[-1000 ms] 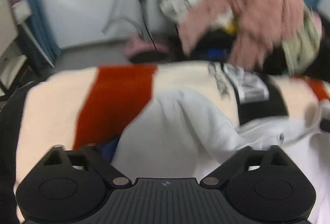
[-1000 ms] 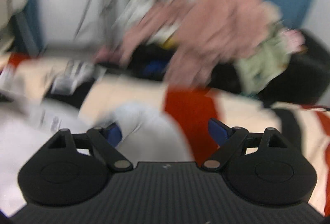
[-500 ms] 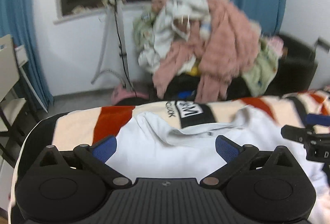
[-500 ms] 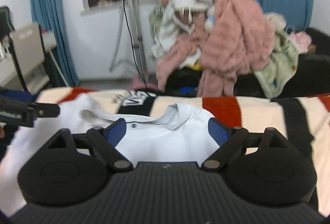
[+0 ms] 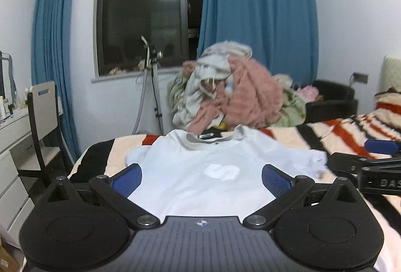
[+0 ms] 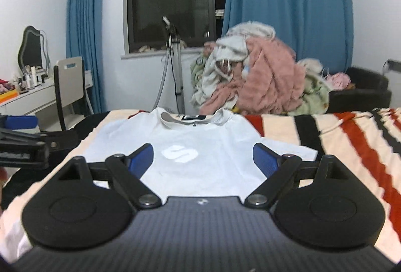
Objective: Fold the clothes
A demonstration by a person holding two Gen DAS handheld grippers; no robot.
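Left gripper (image 5: 201, 178): jaws are standing wide apart, blue pads (image 5: 126, 179) facing each other, nothing between them.
Left gripper pose: it is pointing forward, roughly level, fingers symmetrical about the body centreline.
Right gripper (image 6: 203, 158): jaws are standing wide apart, blue pads (image 6: 265, 159) bare, gripping nothing.
Right gripper pose: it is pointing forward, roughly level.
Relative position: the two grippers are sitting side by side, apart, each one's finger showing at the edge of the other's view.
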